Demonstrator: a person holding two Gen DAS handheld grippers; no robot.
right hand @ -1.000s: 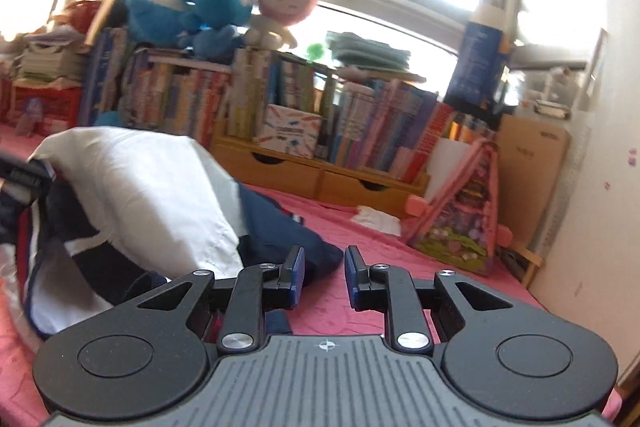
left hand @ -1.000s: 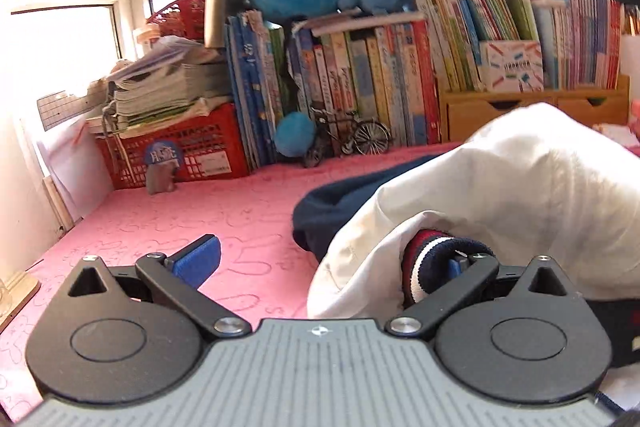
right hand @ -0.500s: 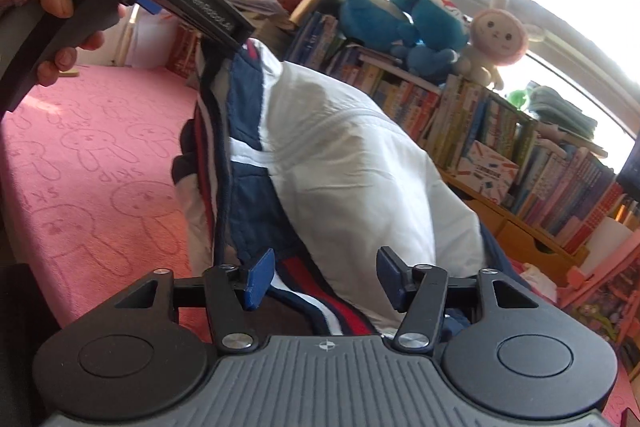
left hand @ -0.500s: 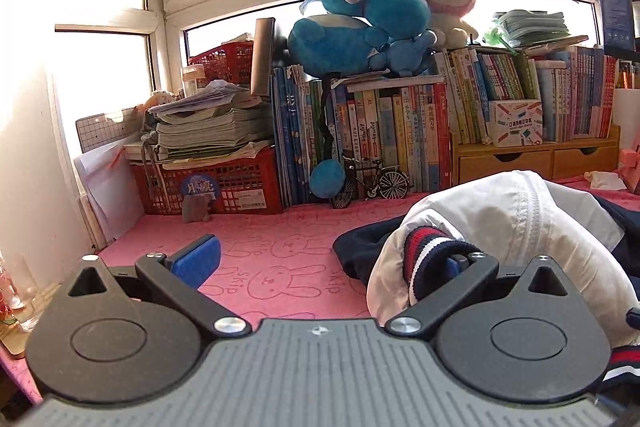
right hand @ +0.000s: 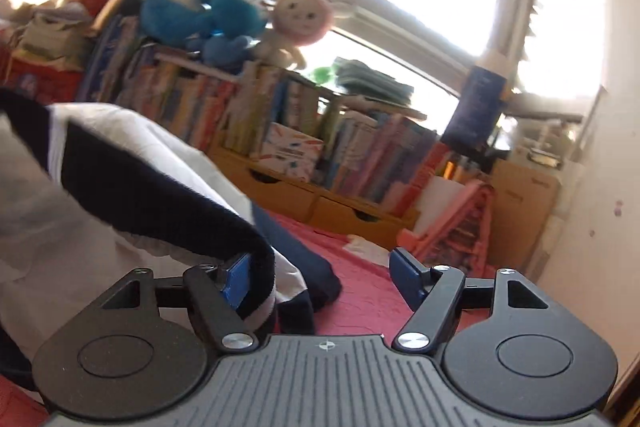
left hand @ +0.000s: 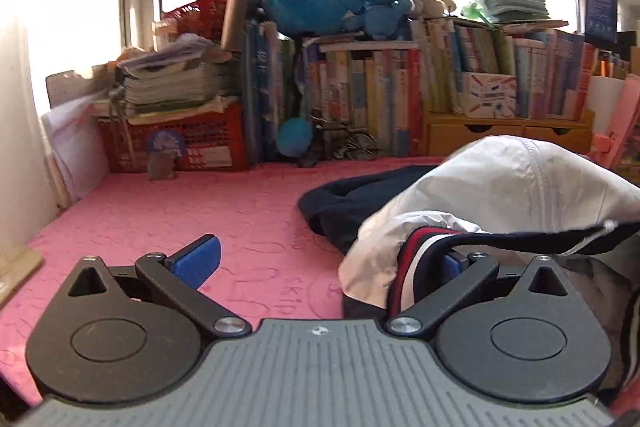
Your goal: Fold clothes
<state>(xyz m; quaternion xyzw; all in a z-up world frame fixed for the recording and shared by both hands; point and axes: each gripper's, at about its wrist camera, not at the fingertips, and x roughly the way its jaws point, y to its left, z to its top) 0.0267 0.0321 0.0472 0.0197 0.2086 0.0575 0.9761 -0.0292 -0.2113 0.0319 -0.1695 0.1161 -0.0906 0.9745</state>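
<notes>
Jacket (left hand: 500, 187), puffy white, ribbed striped navy hem.

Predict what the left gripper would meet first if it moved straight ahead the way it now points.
Probably the pink mat, then the navy edge of the jacket; the left gripper is open and depth is unclear.

Left tongs (left hand: 328, 261) spread wide, right tongs (right hand: 320, 277) spread wide, both level

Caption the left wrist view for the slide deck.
Left hand-held gripper open over the pink mat, its right finger under the jacket.
</notes>
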